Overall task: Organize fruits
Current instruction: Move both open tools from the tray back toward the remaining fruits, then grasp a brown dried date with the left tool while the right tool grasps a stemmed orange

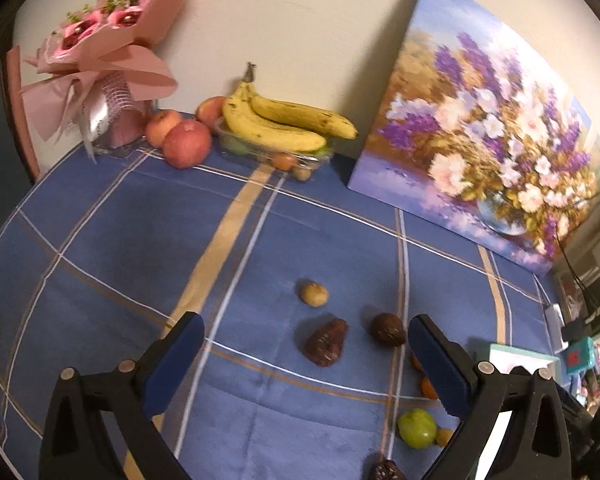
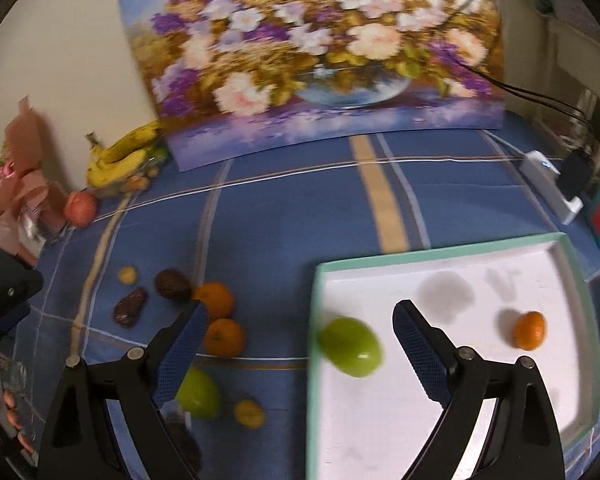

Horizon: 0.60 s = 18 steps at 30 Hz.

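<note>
- The tabletop (image 2: 300,220), under a blue checked cloth, lies below both tools.
- A flower painting (image 2: 320,48) leans on the wall far ahead of the right tool.
- A white tray (image 2: 440,264) with a green rim lies under the right tool's right finger and beyond it.
- The right tool (image 2: 296,324) is spread wide and grips nothing.
- The left tool (image 1: 306,336) is also spread wide and empty.
- Bananas (image 1: 284,120) lie on a clear box far ahead of the left tool, with red apples (image 1: 186,142) just to their left.
- A green fruit (image 2: 350,346), blurred, sits at the tray's left edge between the right tool's fingers, touching neither.
- A second green fruit (image 2: 198,394) lies on the cloth behind the right tool's left finger.
- Two oranges (image 2: 220,320) lie just beyond that finger's tip.
- One orange (image 2: 530,330) sits in the tray, right of the tool.
- Two dark brown fruits (image 1: 326,342) lie between the left tool's fingertips; a small yellowish one (image 1: 314,293) lies just beyond.
</note>
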Available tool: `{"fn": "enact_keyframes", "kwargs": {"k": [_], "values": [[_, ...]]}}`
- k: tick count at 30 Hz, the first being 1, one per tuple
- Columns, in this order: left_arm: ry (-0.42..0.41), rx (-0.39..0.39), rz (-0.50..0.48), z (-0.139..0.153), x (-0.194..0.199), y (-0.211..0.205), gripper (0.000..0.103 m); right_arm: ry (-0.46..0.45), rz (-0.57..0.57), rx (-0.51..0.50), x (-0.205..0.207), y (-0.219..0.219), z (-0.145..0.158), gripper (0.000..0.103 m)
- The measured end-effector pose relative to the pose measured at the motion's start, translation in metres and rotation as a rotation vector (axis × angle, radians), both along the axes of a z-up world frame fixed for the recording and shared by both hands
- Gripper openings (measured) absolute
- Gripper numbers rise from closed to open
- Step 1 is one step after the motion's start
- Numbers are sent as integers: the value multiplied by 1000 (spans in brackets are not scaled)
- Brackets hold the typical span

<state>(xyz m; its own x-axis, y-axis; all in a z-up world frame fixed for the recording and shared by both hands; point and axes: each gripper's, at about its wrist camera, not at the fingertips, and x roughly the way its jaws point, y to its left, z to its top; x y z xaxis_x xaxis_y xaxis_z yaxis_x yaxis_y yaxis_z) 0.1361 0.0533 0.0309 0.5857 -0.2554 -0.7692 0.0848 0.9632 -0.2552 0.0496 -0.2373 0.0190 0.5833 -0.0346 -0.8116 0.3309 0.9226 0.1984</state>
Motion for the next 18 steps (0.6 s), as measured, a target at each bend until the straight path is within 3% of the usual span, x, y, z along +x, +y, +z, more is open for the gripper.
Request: {"fn": "enact_keyframes", "kwargs": {"k": [5, 13, 15, 18], "values": [[29, -2, 38, -7, 10, 12, 103, 30, 48, -6, 15, 19, -2, 94], [69, -5, -20, -21, 20, -6, 101, 38, 92, 5, 30, 38, -4, 92], [80, 7, -41, -25, 22, -13, 98, 43, 113, -1, 33, 43, -6, 83], [106, 21, -75, -33, 26, -26, 92, 59, 135, 4, 38, 50, -12, 77]]}}
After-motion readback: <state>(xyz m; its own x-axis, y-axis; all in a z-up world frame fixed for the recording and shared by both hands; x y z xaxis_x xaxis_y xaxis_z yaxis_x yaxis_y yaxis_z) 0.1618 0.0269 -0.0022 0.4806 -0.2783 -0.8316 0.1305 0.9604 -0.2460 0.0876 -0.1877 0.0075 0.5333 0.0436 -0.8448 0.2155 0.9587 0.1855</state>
